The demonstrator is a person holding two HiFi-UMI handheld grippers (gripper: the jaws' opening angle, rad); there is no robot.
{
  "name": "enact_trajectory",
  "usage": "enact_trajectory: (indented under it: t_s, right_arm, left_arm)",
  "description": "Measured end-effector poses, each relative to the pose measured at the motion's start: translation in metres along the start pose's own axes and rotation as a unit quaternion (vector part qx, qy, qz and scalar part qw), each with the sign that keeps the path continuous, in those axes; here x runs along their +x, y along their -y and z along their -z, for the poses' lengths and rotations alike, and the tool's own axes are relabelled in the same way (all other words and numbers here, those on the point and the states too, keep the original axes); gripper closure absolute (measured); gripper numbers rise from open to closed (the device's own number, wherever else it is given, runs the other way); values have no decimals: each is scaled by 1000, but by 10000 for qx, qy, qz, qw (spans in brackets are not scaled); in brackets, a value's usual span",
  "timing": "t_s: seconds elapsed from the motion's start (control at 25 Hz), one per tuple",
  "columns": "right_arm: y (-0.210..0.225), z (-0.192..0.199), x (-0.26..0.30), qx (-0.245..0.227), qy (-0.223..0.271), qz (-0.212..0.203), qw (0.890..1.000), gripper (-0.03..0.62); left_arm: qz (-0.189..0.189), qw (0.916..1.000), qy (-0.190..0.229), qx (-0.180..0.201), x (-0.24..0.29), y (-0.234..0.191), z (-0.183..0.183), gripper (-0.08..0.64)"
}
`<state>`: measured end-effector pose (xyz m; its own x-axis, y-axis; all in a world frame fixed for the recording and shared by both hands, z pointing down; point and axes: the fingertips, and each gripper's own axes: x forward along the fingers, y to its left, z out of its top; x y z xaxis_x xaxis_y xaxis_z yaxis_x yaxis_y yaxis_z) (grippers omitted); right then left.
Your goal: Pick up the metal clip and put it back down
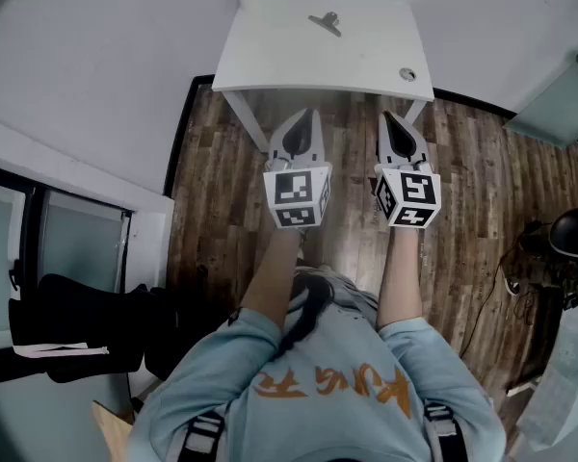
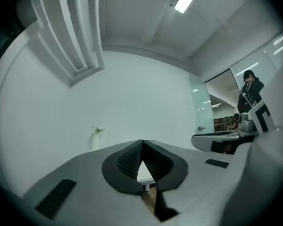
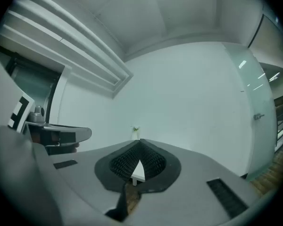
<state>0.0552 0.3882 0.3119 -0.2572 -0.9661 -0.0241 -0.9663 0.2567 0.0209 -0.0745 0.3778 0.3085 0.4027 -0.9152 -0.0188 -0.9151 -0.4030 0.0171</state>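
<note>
**metal clip: untouched, approach stage**

- worktop [image 1: 270,61]: small white table ahead of the person. it carries the clip.
- left gripper [image 1: 302,123]: held level, short of the worktop's near edge. jaws clenched tip to tip on nothing.
- right gripper [image 1: 393,126]: beside the left and just as short of the edge. jaws likewise clenched and empty.
- metal clip [image 1: 325,21]: lies on the far part of the worktop, well apart from both sets of jaws and more in line with the left gripper.
- step, as judged: the reach toward the clip; pick-up not yet begun.
- next move, as judged: carry one gripper forward over the worktop, part its jaws, tip them down around the clip, then close.
</note>
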Motion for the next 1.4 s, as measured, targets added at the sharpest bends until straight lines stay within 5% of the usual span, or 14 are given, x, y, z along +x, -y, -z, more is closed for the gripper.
enact_trajectory:
  t_s: [0.8,0.96,1.16,1.4]
  right_arm:
    - [39,-27,12,166,354,322,9987,580]
    - [50,-4,22,353,187,424,9983,580]
    - [58,-16,61,194,400,396,9982,580]
    - [80,-5,148,114,432,364,9983,580]
  left_arm:
    - [87,9996,236,-83,35,-14,-30,543]
    - [189,9997,128,-25,49,-14,-20,543]
    - [219,9988,446,-9,86,-39,-41,543]
    - [139,9991,381,-105,167,-82,-12,543]
